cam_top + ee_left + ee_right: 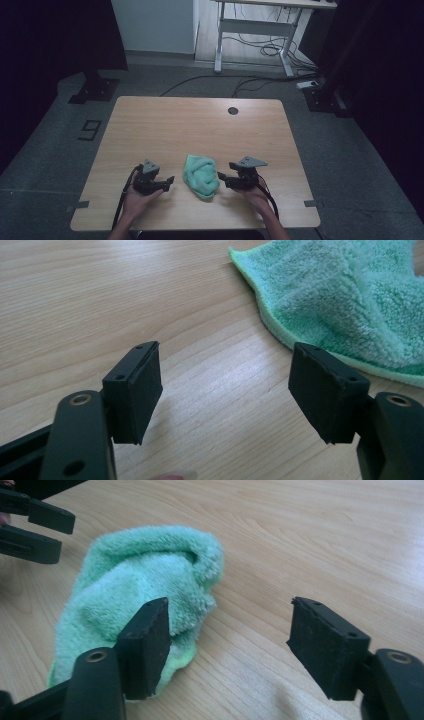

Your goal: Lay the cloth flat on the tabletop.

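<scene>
The green towel (201,176) lies crumpled in a loose heap on the near half of the wooden table (200,120), roughly centred between the two tools and touching neither. In the left gripper view a flat hemmed edge of the cloth runs along the tabletop just beyond the jaws; in the right gripper view the heap is rounded and folded over on itself, with a thinner layer spread beneath. The left gripper (169,181) rests low on the table just beside the towel's left side, its jaws spread wide with bare wood between them. The right gripper (221,177) sits just beside the towel's right side, likewise wide open and holding nothing, with one pad close against the edge of the heap. Judgement: the step in hand appears to be the first grasp on the cloth. To do it well, each tool should go for a single hemmed edge or corner rather than the bulk of the pile, since a bite on the mound would gather several layers. Keep the lower pad flat against the wood to slide under the hem, and close fully before lifting.
</scene>
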Tool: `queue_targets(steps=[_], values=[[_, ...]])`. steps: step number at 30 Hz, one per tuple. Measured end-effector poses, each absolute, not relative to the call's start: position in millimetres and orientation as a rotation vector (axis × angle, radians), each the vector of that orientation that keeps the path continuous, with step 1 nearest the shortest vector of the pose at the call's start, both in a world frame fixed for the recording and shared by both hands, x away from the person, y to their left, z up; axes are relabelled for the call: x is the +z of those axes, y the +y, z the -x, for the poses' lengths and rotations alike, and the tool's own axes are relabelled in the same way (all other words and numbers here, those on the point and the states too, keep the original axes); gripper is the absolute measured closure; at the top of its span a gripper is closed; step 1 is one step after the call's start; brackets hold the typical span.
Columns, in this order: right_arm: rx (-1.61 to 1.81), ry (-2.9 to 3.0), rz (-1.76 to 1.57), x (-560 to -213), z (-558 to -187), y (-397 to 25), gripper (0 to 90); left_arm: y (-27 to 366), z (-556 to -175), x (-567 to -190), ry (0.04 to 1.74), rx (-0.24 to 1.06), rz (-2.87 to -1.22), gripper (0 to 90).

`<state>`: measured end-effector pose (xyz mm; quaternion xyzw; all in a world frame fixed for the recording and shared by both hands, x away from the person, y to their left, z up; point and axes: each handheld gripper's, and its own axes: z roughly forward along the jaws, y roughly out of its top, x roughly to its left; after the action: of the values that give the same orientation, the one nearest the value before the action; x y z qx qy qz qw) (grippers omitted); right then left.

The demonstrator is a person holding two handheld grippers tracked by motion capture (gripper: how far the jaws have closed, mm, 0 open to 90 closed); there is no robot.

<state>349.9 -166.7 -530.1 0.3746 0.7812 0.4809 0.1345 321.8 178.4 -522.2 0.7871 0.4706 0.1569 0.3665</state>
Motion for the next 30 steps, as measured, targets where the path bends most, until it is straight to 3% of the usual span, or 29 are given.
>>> queue_targets(steps=[14,30], values=[[1.431,2.284,-1.033,-528,-346,-162,41.2,147,-356,-520,1.175,0.410,-2.045,36.4],[1.447,2.330,-0.999,-529,-333,-153,41.6,119,-389,-530,1.188,0.391,-2.087,42.1]])
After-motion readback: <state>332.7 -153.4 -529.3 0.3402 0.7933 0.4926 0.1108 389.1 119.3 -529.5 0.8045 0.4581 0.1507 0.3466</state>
